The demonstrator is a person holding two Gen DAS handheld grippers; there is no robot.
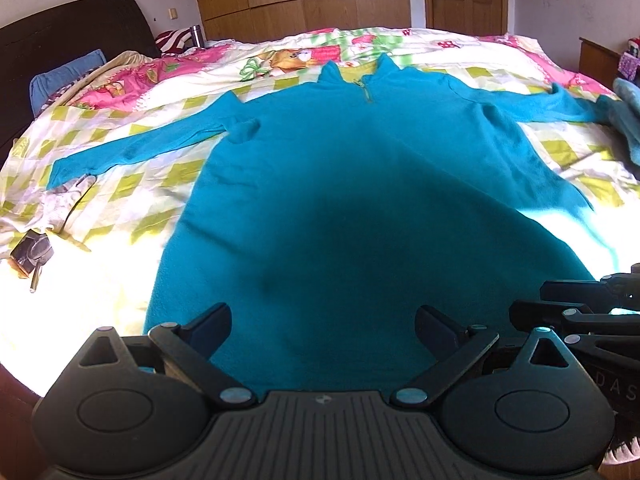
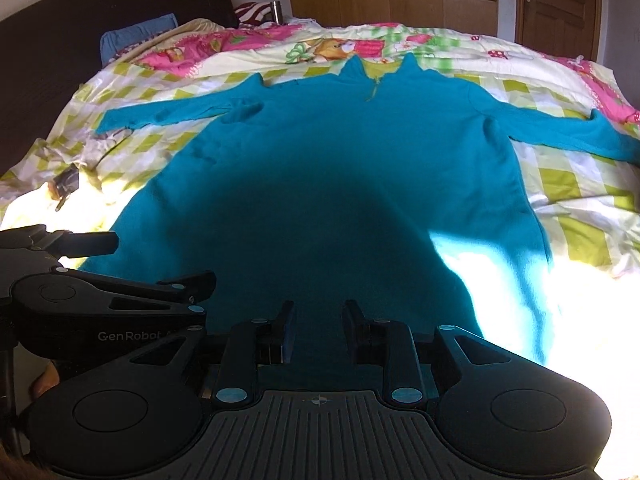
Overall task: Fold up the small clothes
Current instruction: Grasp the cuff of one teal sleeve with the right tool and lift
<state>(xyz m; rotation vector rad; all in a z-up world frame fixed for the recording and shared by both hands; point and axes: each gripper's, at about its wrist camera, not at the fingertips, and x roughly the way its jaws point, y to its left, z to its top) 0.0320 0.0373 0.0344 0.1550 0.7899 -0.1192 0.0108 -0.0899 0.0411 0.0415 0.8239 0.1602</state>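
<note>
Fleece pullover (image 1: pixel 340 184): I see it spread flat on the patterned quilt (image 1: pixel 132 152), sleeves out; its hem is hidden behind my grippers.
Left gripper (image 1: pixel 323 326): jaws wide apart, empty.
Right gripper (image 2: pixel 318 330): jaws narrowly parted, gripping nothing.
Dark object (image 1: pixel 33 252): unidentifiable.

In the right wrist view, the left gripper (image 2: pixel 160 256) carries white lettering on its black side that reads "GenRobot", with a further mark or two after it cut off by the right gripper's body. In the left wrist view, the right gripper (image 1: pixel 552 304) shows the pale letters "DAS" at the picture's right edge, the rest of the word out of frame. The quilt (image 1: pixel 304 58) has cartoon prints, but no writing on it can be read.
</note>
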